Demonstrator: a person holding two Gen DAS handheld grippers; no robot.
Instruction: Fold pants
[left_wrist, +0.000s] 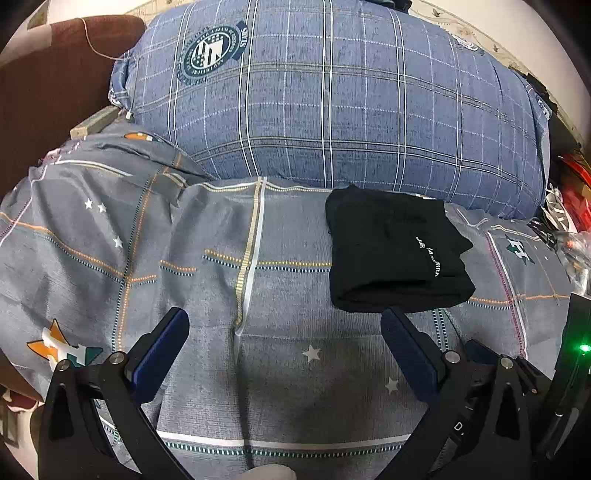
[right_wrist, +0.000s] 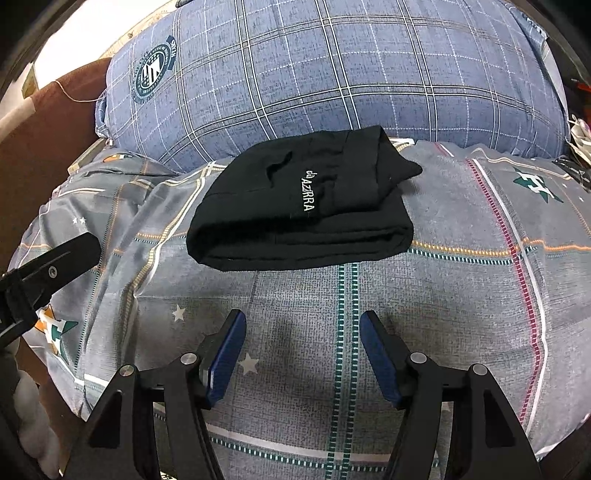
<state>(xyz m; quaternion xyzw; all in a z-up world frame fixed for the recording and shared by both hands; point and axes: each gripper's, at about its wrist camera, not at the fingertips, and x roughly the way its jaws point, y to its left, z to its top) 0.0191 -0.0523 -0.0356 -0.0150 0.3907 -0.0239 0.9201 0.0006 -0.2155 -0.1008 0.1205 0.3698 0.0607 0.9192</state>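
Two tongs, left (left_wrist: 284, 325) and right (right_wrist: 299, 328), gape wide and empty above the bed (right_wrist: 295, 295); folded pants (right_wrist: 295, 206) lie ahead: soft, light, floppy, best pinched at the thick near fold

Black pants (right_wrist: 295, 210) against grey and blue checks

Solid black with small white lettering; grey bedcover (right_wrist: 295, 314) crossed by white, orange, teal and magenta dashed lines, dotted with white stars and orange-and-green star emblems; blue pillow (right_wrist: 332, 66) with white and dark plaid plus a navy-and-white round crest; black grippers with blue pads (right_wrist: 227, 354).
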